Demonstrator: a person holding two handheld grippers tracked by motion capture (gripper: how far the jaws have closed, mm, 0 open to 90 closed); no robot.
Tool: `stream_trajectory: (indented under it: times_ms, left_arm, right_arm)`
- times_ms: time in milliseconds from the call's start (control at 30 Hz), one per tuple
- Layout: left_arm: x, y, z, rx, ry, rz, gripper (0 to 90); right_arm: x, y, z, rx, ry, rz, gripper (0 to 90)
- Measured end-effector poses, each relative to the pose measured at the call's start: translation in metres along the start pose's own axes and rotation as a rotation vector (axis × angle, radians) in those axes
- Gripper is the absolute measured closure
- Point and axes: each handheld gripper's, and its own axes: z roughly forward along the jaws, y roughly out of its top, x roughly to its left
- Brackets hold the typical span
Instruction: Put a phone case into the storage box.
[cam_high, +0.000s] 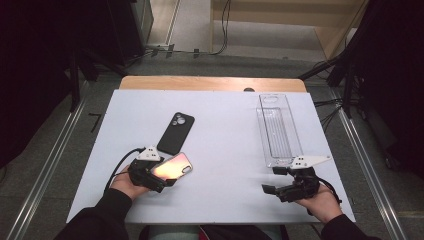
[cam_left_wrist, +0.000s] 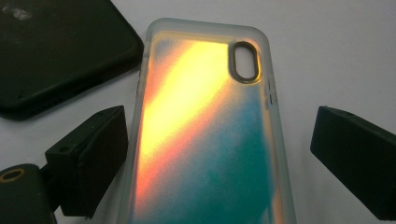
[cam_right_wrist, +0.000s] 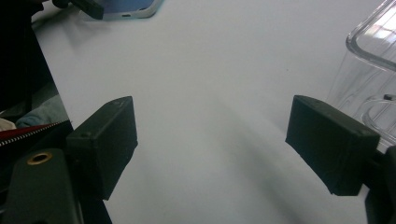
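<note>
Left gripper view: unmarked iridescent phone case (cam_left_wrist: 205, 140) between spread left gripper (cam_left_wrist: 219, 158).

A phone case (cam_left_wrist: 205, 135) with a frosted, milky rim glows in diagonal bands of yellow, orange and teal. Beside it lies a matte black phone case (cam_high: 175, 132). A long tray (cam_high: 278, 129) is colourless and see-through. The table (cam_high: 225, 145) is plain pale white. Both grippers, left (cam_high: 165, 181) and right (cam_high: 272, 180), are black with a pale grey plate.
</note>
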Motion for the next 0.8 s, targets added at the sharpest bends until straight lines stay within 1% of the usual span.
stream_trajectory:
  times_ms: [67,133,233,333,367,400,433,467,533,600,800]
  left_arm:
    - [-0.0033,-0.0011,0.0013,-0.001,0.024,0.020,4.2]
    - [-0.0064,-0.0025,0.0023,0.002,0.051,0.053,4.3]
    - [-0.0103,-0.0036,0.0042,0.005,0.082,0.079,4.3]
    - [-0.0111,-0.0039,0.0041,-0.001,0.092,0.070,4.9]
    - [-0.0113,-0.0042,0.0040,-0.005,0.097,0.063,7.2]
    - [-0.0111,-0.0044,0.0035,-0.008,0.101,0.059,7.2]
    - [-0.0112,-0.0046,0.0029,-0.011,0.108,0.054,8.9]
    - [-0.0108,-0.0045,0.0018,-0.012,0.114,0.049,14.2]
    - [-0.0103,-0.0051,0.0008,-0.019,0.115,0.041,15.6]
    - [-0.0107,-0.0047,0.0009,-0.017,0.118,0.043,15.8]
    - [-0.0110,-0.0036,0.0007,-0.012,0.118,0.037,16.5]
  right_arm:
    - [0.0001,0.0000,-0.0003,-0.001,0.001,0.002,14.6]
    - [0.0002,0.0000,-0.0004,-0.001,0.001,0.002,14.6]
    - [0.0002,-0.0001,-0.0004,0.000,0.001,0.003,14.6]
    - [0.0002,-0.0002,0.0007,0.003,0.001,-0.003,14.6]
    - [0.0005,-0.0001,0.0015,0.010,0.003,0.004,14.6]
    - [0.0005,-0.0001,0.0015,0.010,0.003,0.004,14.6]
    - [0.0005,-0.0002,0.0021,0.015,0.003,0.005,14.6]
    - [0.0004,-0.0003,0.0028,0.019,0.001,0.004,14.6]
    - [0.0003,-0.0002,0.0028,0.020,0.002,0.005,14.6]
    - [0.0004,-0.0001,0.0027,0.015,0.003,0.006,14.6]
    - [0.0006,-0.0001,0.0029,0.024,0.002,0.001,14.6]
